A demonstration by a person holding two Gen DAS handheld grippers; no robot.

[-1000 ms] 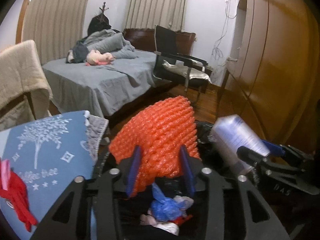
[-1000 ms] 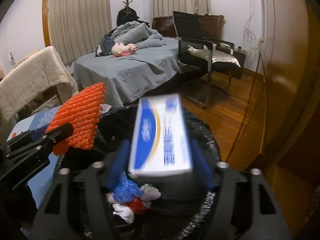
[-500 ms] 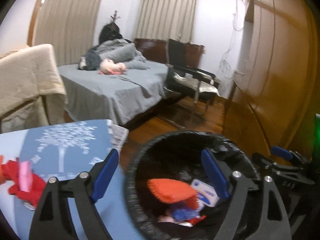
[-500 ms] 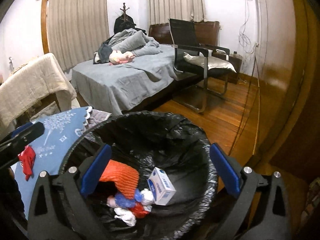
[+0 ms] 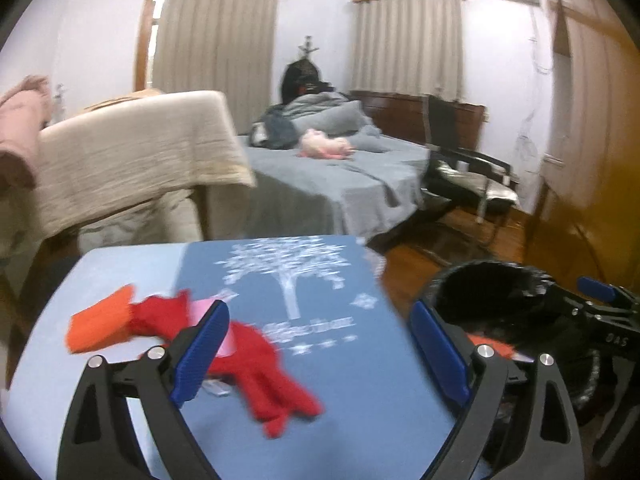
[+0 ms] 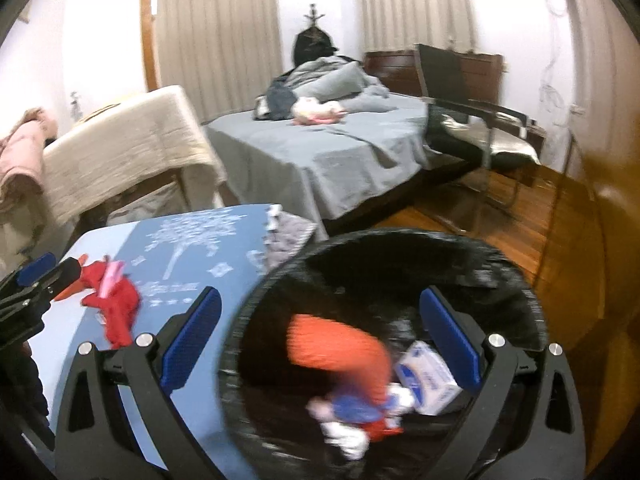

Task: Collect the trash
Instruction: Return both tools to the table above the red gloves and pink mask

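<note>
The black-lined trash bin (image 6: 400,248) holds an orange foam net (image 6: 336,348), a white-and-blue box (image 6: 426,380) and a blue wad (image 6: 352,406). My right gripper (image 6: 320,294) hovers open over the bin's near-left rim with nothing between its fingers. On the blue tree-print tablecloth (image 5: 288,276) lie crumpled red trash (image 5: 256,364), an orange piece (image 5: 100,324) and a pink scrap (image 5: 204,306). My left gripper (image 5: 319,308) hangs over that table, its jaws opening and holding nothing; the red trash lies below its left finger. The bin (image 5: 492,276) is to its right.
A grey bed (image 5: 340,176) with clothes stands behind the table. A black chair (image 5: 464,168) and wooden wardrobe doors (image 5: 592,140) are on the right. A beige blanket (image 5: 132,152) drapes furniture at the left. Wooden floor (image 6: 520,208) lies beyond the bin.
Both grippers opened; the orange net and the box dropped into the bin. My left gripper swung left from the bin to over the table. My right gripper shifted left over the bin's rim.
</note>
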